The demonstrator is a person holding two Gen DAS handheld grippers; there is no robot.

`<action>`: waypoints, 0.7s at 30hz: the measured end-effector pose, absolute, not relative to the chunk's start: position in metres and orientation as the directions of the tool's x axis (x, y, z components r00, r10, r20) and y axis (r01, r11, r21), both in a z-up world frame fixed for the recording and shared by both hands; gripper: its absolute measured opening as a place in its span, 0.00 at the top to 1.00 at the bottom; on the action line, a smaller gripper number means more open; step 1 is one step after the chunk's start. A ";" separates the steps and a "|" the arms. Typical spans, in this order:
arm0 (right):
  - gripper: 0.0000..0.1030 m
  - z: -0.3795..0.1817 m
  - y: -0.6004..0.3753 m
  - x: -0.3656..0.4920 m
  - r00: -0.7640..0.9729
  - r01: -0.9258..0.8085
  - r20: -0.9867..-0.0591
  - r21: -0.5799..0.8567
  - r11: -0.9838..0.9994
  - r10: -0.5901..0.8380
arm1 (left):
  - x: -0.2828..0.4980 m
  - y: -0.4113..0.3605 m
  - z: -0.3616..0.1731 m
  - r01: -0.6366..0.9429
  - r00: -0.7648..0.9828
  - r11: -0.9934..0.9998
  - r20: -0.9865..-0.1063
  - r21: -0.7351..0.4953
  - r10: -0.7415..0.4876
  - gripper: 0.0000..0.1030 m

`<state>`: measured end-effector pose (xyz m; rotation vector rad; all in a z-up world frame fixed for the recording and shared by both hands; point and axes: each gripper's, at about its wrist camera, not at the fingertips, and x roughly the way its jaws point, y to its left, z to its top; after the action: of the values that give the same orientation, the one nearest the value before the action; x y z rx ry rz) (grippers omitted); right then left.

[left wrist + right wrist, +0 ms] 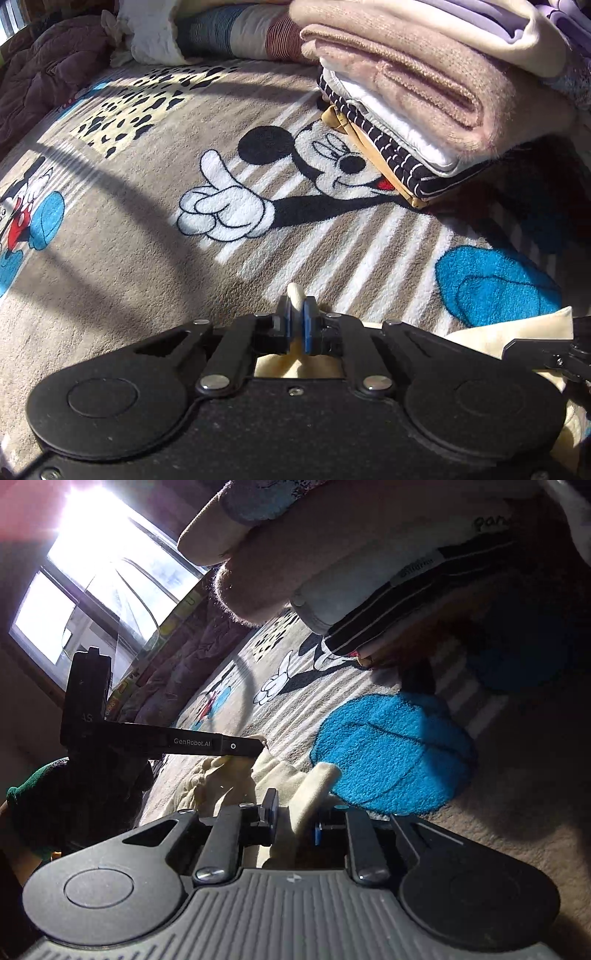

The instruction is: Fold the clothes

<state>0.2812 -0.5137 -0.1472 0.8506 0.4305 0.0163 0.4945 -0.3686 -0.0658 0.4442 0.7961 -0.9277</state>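
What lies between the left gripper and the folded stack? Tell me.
Only bare Mickey blanket, seen in the left wrist view, between the left gripper and the stack.

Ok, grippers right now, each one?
Left gripper: shut on the cream garment.
Right gripper: partly closed around a fold of the same garment.

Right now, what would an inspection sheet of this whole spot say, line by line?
Surface: a bed under a Mickey Mouse blanket, partly in sunlight.
Job's things: a cream garment, crumpled on the blanket and gripped by both tools.
Clutter: a stack of folded clothes at the blanket's far side.
Grippers: left gripper fingers pinch a cream fold; right gripper fingers sit either side of a cream fold.
Cables: nothing seen.
Surroundings: a bright window; a purple quilt bunched behind.
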 end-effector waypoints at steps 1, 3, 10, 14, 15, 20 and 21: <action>0.95 -0.140 -0.514 0.275 0.934 0.135 -0.321 0.721 0.680 0.155 | 0.496 -0.357 -0.064 0.834 0.349 0.549 -0.716 -0.058 -0.605 0.96; 0.95 -0.133 -0.508 0.273 0.937 0.158 -0.336 0.658 0.737 0.099 | 0.501 -0.351 -0.073 0.800 0.374 0.595 -0.714 -0.074 -0.592 0.89; 0.81 -0.142 -0.512 0.277 0.895 0.287 -0.444 0.637 0.715 0.037 | 0.481 -0.296 -0.038 0.673 0.559 0.740 -0.642 -0.019 -0.525 0.54; 0.63 -0.125 -0.511 0.258 0.914 0.311 -0.400 0.567 0.763 -0.075 | 0.445 -0.217 -0.007 0.578 0.679 0.816 -0.557 0.006 -0.477 0.50; 0.63 -0.120 -0.509 0.252 0.918 0.314 -0.384 0.538 0.782 -0.104 | 0.437 -0.198 -0.001 0.550 0.707 0.835 -0.540 0.014 -0.457 0.50; 0.63 -0.097 -0.488 0.238 0.954 0.221 -0.281 0.434 0.873 -0.101 | 0.398 -0.121 -0.003 0.434 0.754 0.901 -0.543 -0.008 -0.369 0.50; 0.63 -0.095 -0.481 0.240 0.962 0.175 -0.266 0.422 0.890 -0.063 | 0.386 -0.112 -0.008 0.423 0.754 0.906 -0.555 0.001 -0.352 0.50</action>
<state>0.2399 -0.4810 -0.0950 0.4590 0.2502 -0.1245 0.3863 -0.1119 -0.0078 0.1296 0.5788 -0.4241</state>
